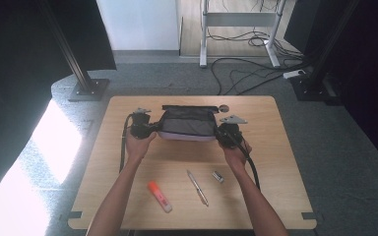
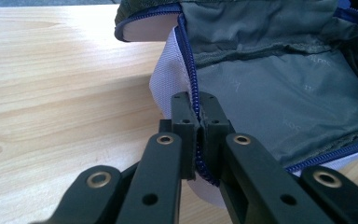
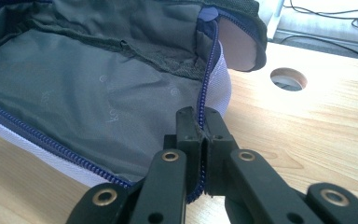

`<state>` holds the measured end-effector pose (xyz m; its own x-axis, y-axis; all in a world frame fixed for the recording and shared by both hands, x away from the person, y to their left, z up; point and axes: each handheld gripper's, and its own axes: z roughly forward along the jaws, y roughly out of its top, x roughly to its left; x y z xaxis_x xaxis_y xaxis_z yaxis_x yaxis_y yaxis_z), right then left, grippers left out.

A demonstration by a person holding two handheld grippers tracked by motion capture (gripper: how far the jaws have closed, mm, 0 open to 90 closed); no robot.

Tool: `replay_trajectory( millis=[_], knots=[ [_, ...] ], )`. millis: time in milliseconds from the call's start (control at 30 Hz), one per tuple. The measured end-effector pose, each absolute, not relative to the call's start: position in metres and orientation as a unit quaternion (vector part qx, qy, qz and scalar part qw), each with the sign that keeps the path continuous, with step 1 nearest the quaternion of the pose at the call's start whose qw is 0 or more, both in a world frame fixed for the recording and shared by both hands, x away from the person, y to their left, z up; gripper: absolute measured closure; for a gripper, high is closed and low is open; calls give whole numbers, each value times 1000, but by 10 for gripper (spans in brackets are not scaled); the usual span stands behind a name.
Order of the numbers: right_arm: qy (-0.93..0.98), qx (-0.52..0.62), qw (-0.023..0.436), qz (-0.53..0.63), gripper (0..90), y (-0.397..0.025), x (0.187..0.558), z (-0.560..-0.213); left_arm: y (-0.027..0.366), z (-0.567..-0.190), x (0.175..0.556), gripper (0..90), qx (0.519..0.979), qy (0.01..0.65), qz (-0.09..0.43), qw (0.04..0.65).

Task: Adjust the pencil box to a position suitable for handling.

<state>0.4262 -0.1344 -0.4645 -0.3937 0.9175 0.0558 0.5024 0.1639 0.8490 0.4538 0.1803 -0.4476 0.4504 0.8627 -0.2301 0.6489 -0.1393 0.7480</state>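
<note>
Pouch (image 1: 187,125) at upper centre of the worktop (image 1: 275,162): left claw (image 2: 193,135) and right claw (image 3: 204,140), each clamped on its zipper edge, hold it open; filling likely follows.

I see hard daylight blowing out the floor (image 1: 34,162) at left of the high view, dark corners w/ lens bend, soft even light on the table (image 1: 275,147), both gripper views sharp mid-frame, jaws blurred close up

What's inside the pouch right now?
The pouch shows only grey lining; no items show inside. Its far corners and the fold of lining are hidden. Left gripper and right gripper pinch the zipper edges.
</note>
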Motion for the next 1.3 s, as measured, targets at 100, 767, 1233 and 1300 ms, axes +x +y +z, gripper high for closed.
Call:
replay_trajectory(
  millis=[100, 767, 1233, 1300],
  knots=[
    [724, 488, 248, 420, 867, -131, 423, -463, 184, -448, 449, 876, 742, 508, 127, 419],
    [725, 490, 232, 425, 867, -131, 406, -474, 189, -455, 427, 875, 750, 493, 121, 424],
    [729, 490, 226, 421, 867, -134, 391, -491, 186, -475, 416, 875, 763, 486, 112, 412],
    [732, 490, 226, 416, 867, -133, 392, -495, 186, -481, 416, 875, 762, 490, 106, 409]
  ],
)
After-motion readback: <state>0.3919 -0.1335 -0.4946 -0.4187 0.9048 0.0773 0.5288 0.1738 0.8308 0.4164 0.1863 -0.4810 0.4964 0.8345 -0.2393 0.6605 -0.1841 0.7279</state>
